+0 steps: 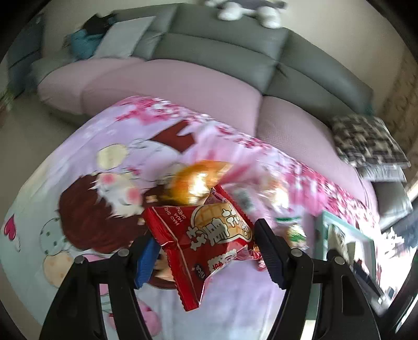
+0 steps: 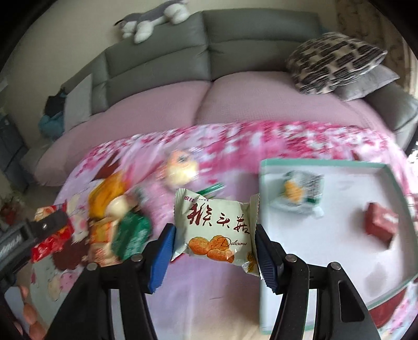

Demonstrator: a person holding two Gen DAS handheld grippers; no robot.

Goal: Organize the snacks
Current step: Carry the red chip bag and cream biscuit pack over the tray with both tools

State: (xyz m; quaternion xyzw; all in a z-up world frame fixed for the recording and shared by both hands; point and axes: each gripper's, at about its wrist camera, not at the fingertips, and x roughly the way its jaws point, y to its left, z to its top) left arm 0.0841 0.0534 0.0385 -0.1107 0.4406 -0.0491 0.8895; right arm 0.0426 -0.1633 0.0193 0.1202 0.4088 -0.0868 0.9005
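Note:
My left gripper (image 1: 206, 251) is shut on a red snack packet (image 1: 206, 240) and holds it above the pink cartoon blanket (image 1: 86, 162). An orange packet (image 1: 196, 180) lies just beyond it. My right gripper (image 2: 213, 251) is shut on a pale green biscuit packet (image 2: 216, 232), held left of the shallow teal-rimmed tray (image 2: 339, 164). The tray holds a green-and-white packet (image 2: 300, 196) and a red packet (image 2: 381, 222). A pile of mixed snacks (image 2: 115, 217) lies on the blanket to the left. The left gripper with its red packet shows at the left edge of the right wrist view (image 2: 49, 227).
A grey sofa with a pink seat cover (image 2: 183, 104) stands behind the blanket-covered table. Patterned cushions (image 2: 334, 62) lie on its right end, a plush toy (image 2: 154, 18) on its back. A round pale packet (image 2: 180, 170) sits mid-table. Sausage snacks (image 2: 28, 313) lie near the lower left.

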